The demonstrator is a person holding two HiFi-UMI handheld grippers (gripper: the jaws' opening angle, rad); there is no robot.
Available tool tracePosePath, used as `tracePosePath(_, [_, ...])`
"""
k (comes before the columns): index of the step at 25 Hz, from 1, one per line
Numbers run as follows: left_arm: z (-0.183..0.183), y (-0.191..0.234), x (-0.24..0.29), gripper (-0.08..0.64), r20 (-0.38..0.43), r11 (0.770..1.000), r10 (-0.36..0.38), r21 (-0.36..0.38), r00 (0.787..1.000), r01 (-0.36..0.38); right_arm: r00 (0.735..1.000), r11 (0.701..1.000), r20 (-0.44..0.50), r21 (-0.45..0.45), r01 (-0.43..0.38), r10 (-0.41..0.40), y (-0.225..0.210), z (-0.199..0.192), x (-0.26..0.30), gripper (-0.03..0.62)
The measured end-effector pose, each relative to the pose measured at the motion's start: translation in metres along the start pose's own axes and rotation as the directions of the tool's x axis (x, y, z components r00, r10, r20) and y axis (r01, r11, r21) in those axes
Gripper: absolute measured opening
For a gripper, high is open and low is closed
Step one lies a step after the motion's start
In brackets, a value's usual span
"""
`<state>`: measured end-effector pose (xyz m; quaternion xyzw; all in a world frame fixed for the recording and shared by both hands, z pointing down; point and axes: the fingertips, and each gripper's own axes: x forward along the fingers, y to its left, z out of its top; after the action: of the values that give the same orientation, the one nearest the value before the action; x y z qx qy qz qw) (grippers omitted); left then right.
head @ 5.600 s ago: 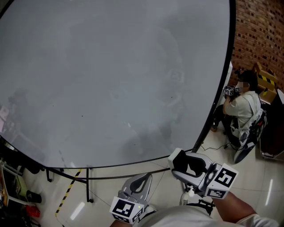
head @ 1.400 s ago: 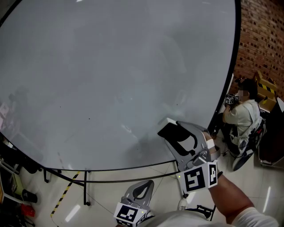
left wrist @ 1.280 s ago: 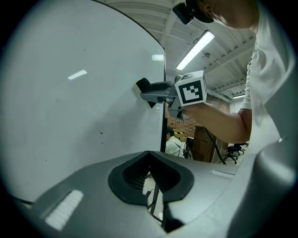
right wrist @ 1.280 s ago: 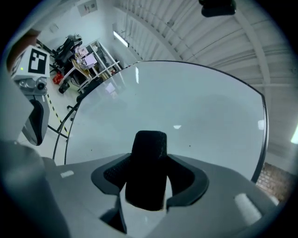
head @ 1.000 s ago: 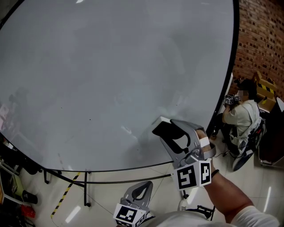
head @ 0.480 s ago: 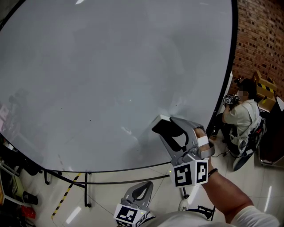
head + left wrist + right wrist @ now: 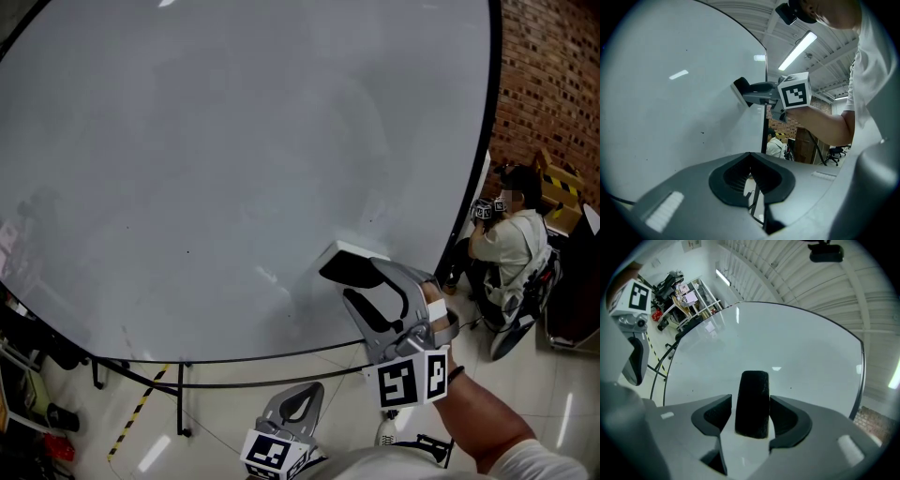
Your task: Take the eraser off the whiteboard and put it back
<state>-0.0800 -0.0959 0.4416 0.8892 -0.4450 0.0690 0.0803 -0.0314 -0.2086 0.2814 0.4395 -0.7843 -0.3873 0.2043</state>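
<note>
The whiteboard (image 7: 234, 141) is pale grey, black-rimmed — a red-brown brick wall (image 7: 553, 84) stands to its right. Against it sits a black, white-backed eraser (image 7: 349, 270); the grey right gripper (image 7: 364, 281) bears black-and-white square markers.

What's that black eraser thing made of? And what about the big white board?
Eraser: probably soft felt or foam. Its black face looks fuzzy and matte, with no shine. The thin white back edge looks like hard plastic.
Whiteboard: a smooth, glossy coated surface, because the ceiling light glints on it. What lies under the coating can't be told.
</note>
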Motion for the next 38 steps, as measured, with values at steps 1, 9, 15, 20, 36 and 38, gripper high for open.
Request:
tracePosePath(1, [0.000,0.000,0.001,0.017,0.001,1.000,0.001,0.000,1.000,-0.001,1.000,1.000,0.005,0.019,-0.003,0.002,0.000,-0.001,-0.005,0.244])
tracePosePath(9, [-0.003,-0.007,0.005,0.017,0.001,1.000,-0.005,-0.012,1.000,0.005,0.996,0.966,0.057,0.245,-0.081,0.069,0.012,-0.005,-0.038,0.002])
tracePosePath(15, [0.002,-0.009,0.009,0.017,0.003,1.000,-0.004,-0.006,1.000,0.004,0.983,0.888,0.138,0.429,-0.169,0.120,0.014,-0.010,-0.045,0.002])
tracePosePath(20, [0.003,-0.005,0.008,0.017,0.009,1.000,0.000,-0.001,1.000,0.000,0.955,0.585,0.249,0.755,-0.296,0.162,0.025,-0.033,-0.056,0.002])
tracePosePath(36, [0.009,0.001,0.008,0.017,0.000,1.000,0.008,-0.004,1.000,-0.008,0.927,0.406,0.248,0.844,-0.350,0.283,0.086,-0.073,-0.101,0.002])
tracePosePath(38, [0.005,0.001,0.008,0.017,-0.005,1.000,0.006,-0.006,1.000,-0.006,0.925,0.422,0.228,0.838,-0.346,0.304,0.094,-0.081,-0.108,0.002])
